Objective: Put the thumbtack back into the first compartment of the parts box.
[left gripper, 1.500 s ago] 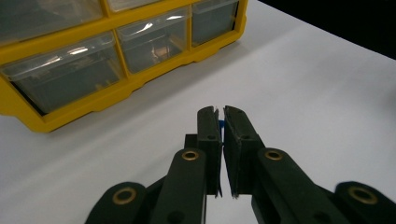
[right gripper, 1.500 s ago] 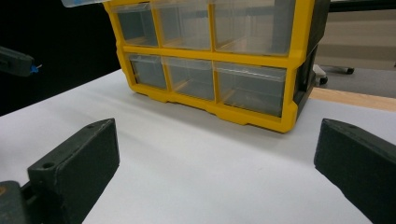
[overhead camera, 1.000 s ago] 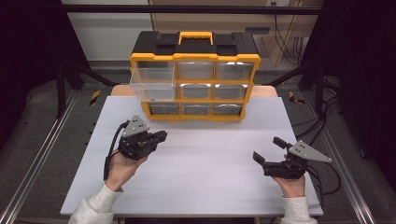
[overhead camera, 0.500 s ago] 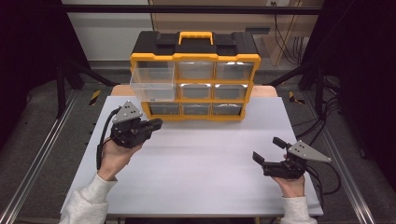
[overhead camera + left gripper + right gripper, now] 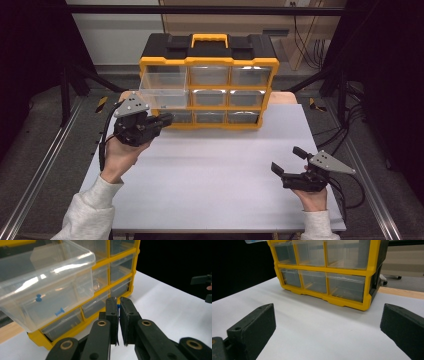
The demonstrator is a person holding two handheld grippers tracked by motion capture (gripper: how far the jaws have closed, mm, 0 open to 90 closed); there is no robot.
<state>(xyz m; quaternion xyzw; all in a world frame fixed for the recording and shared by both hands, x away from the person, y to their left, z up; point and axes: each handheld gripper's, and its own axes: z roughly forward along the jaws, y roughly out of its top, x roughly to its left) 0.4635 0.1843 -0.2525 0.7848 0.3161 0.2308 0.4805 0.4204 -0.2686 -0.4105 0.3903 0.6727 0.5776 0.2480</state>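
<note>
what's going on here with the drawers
A person holds a gripper in each hand at a table with a yellow drawer organizer. Its top-left drawer is pulled out, with blue pins inside. The left gripper, shut on something small and blue, is raised near that drawer. The right gripper rests open on the table.

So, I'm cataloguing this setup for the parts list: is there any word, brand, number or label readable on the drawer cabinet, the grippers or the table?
None can be read.
Drawer cabinet: no legible lettering on its black top, yellow frame or clear drawers.
Pulled-out drawer: no label; two blue pins inside.
Left gripper and right gripper: grey plates show holes, no text.
Table: plain white.
</note>
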